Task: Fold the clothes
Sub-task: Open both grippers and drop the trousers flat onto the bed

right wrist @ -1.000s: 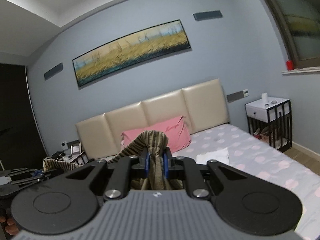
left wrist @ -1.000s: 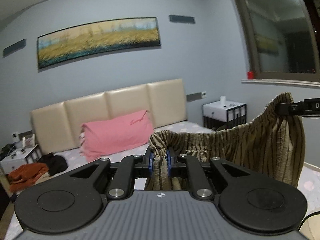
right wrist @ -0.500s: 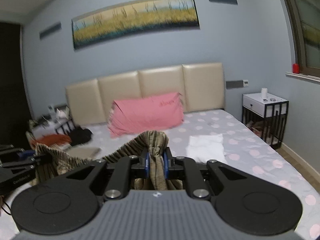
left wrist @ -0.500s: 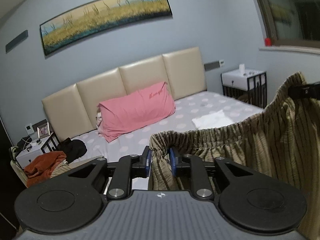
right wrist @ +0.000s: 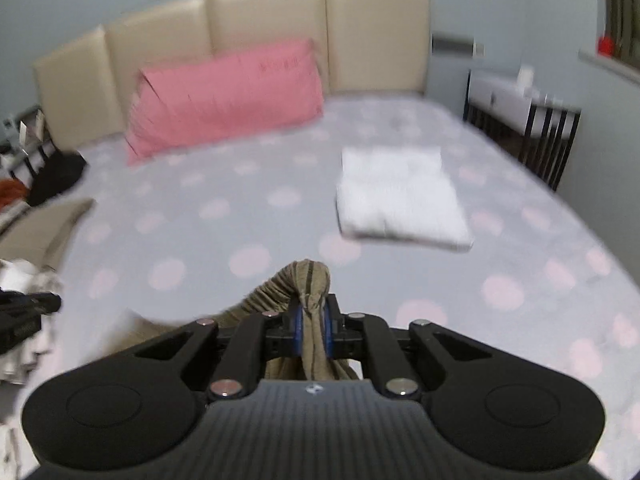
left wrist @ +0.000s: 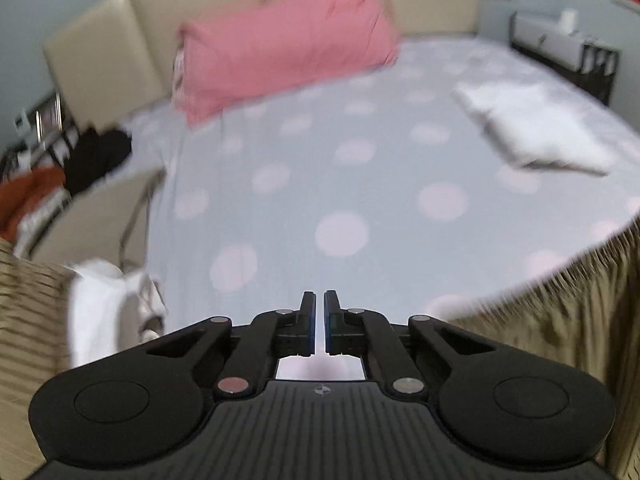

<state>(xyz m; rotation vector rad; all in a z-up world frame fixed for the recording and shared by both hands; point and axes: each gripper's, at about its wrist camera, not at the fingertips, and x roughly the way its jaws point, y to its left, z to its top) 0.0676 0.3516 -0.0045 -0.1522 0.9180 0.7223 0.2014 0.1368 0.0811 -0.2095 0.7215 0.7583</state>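
Note:
My right gripper (right wrist: 311,316) is shut on the gathered waistband of a tan striped garment (right wrist: 308,280), held above the bed. The same garment (left wrist: 560,320) hangs at the right edge of the left wrist view, its waistband running up to the right. My left gripper (left wrist: 319,310) is nearly shut with a thin gap between its fingers and holds nothing. It points down at the bed. The left gripper's tip (right wrist: 24,308) shows at the left edge of the right wrist view. Both views are blurred by motion.
The bed (left wrist: 340,168) has a grey sheet with pink dots. A folded white cloth (right wrist: 400,196) lies on its right half. A pink pillow (right wrist: 228,96) leans on the beige headboard. White, black and orange clothes (left wrist: 100,304) lie piled at the left. A nightstand (right wrist: 520,120) stands right.
My left gripper has let go of the striped garment and tilted down toward the bed. The right gripper keeps its hold and has also tilted down. The garment now hangs from the right gripper only.

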